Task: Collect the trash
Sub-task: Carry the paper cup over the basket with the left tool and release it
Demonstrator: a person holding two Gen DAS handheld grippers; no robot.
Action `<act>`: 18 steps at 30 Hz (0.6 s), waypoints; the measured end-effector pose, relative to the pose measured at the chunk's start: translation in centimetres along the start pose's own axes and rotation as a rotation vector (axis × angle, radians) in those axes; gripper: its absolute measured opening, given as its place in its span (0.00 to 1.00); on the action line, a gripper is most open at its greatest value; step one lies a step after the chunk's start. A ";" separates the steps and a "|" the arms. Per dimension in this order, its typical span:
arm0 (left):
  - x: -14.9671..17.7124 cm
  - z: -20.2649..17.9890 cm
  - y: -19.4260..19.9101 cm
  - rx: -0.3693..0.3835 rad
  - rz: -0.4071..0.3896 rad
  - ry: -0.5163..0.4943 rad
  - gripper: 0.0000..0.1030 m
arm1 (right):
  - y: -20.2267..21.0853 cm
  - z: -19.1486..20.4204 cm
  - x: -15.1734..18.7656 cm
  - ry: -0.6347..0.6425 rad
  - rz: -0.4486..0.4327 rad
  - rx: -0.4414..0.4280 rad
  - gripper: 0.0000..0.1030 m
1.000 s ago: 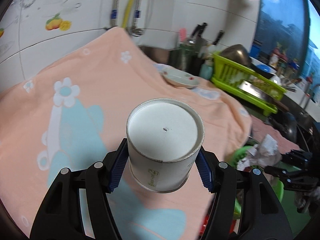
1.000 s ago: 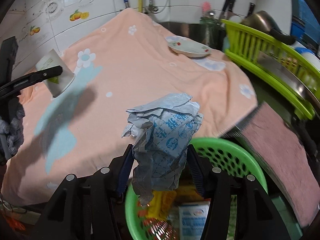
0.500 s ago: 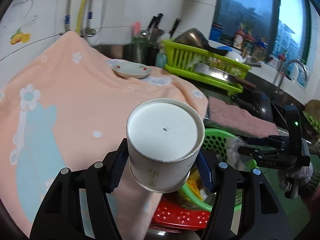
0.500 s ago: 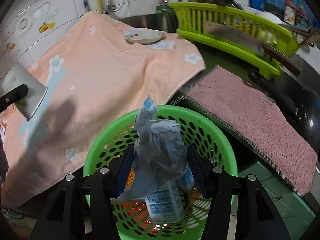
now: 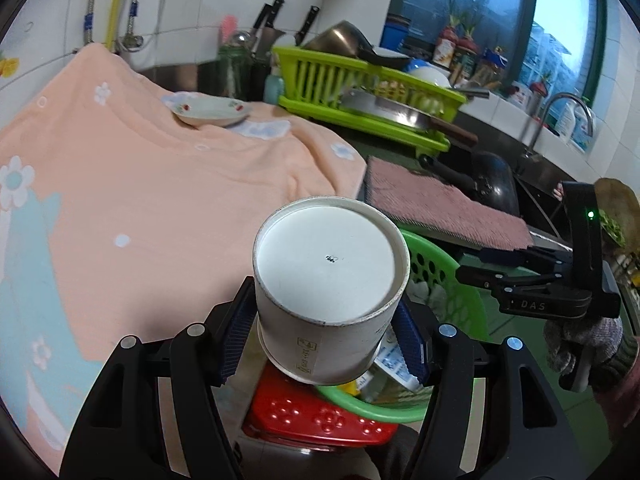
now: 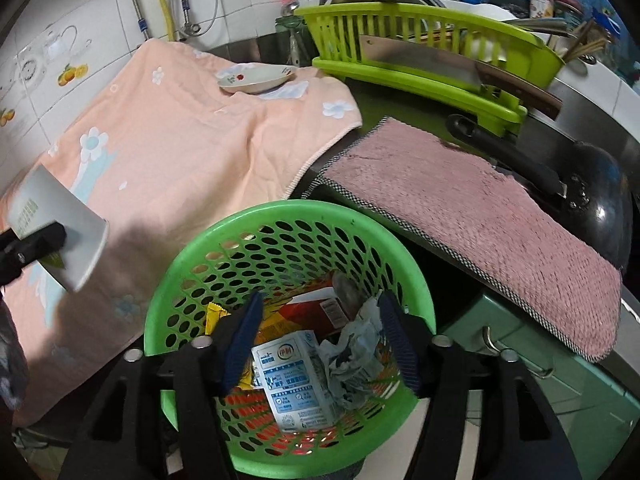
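My left gripper (image 5: pixel 324 344) is shut on a white paper cup (image 5: pixel 330 276), its base facing the camera, held above the near rim of the green basket (image 5: pixel 460 300). The cup (image 6: pixel 60 236) also shows at the left of the right wrist view. My right gripper (image 6: pixel 320 344) is open and empty over the green perforated trash basket (image 6: pixel 288 216). Inside the basket lie a crumpled blue-white wrapper (image 6: pixel 356 344), a milk carton (image 6: pixel 292 380) and other packaging. The right gripper also shows in the left wrist view (image 5: pixel 480 268).
A peach flowered towel (image 6: pixel 180 140) covers the counter, with a small plate (image 6: pixel 256 78) on it. A pink mat (image 6: pixel 480 216), black pan (image 6: pixel 592 200) and lime dish rack (image 6: pixel 420 48) with a cleaver stand to the right. A red stool (image 5: pixel 316 416) sits under the basket.
My right gripper opened and the crumpled wrapper dropped into the basket. My left gripper carried the cup rightward to the basket's edge.
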State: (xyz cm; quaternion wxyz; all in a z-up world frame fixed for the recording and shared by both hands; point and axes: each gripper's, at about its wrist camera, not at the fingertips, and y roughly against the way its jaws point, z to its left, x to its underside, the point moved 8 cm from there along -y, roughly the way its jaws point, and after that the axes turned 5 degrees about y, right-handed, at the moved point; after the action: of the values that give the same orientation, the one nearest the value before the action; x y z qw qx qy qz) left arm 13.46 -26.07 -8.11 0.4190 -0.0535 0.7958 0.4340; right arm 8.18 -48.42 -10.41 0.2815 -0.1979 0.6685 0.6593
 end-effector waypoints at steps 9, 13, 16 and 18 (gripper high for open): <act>1.5 -1.8 -2.6 0.011 0.061 -0.011 0.64 | 1.1 -0.3 1.4 -0.021 -0.011 -0.003 0.80; 1.8 -2.2 -3.3 0.017 0.075 -0.004 0.68 | 1.5 -0.6 1.6 -0.043 -0.022 -0.008 0.86; 2.0 -2.4 -3.6 0.016 0.084 -0.006 0.72 | 1.7 -1.0 1.8 -0.072 -0.033 -0.009 0.87; 2.1 -2.4 -3.6 0.017 0.085 -0.002 0.73 | 1.8 -1.1 1.9 -0.085 -0.033 -0.010 0.87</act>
State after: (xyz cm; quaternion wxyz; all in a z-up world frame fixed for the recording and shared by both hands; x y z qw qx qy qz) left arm 12.22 -29.50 -11.25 0.4016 -0.0158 0.8004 0.4447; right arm 5.43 -49.26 -10.28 0.3196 -0.1822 0.6491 0.6658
